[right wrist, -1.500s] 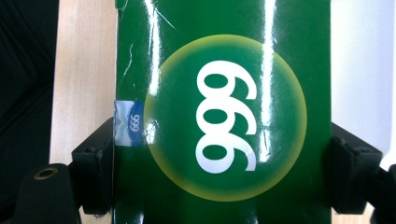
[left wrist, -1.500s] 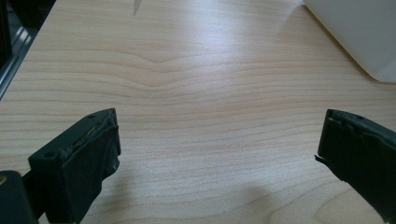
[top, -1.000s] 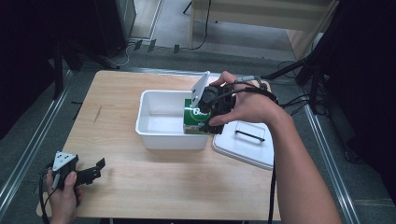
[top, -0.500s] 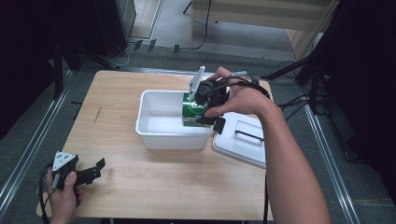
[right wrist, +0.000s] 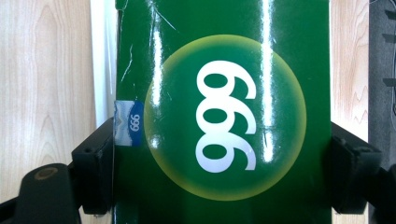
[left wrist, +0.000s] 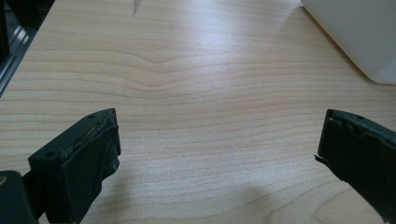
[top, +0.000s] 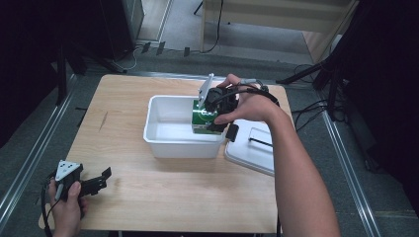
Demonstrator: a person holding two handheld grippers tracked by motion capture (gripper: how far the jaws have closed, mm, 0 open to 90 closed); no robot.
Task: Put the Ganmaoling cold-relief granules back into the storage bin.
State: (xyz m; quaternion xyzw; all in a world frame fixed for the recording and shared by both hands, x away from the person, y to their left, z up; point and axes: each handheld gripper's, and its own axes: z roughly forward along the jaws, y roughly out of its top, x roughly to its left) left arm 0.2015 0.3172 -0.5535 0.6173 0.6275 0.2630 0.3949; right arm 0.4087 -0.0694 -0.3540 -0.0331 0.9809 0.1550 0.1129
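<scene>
One wooden table (top: 163, 197) carries one white tub (top: 168, 140), one green box (top: 203, 120) marked 999 and one white lid (top: 247, 155) with a single handle. Two grippers are at work, the left gripper (top: 101, 178) and the right gripper (top: 213, 112), each in one hand, with one grey three-cornered plate on each. Two forearms reach in from the near edge.
</scene>
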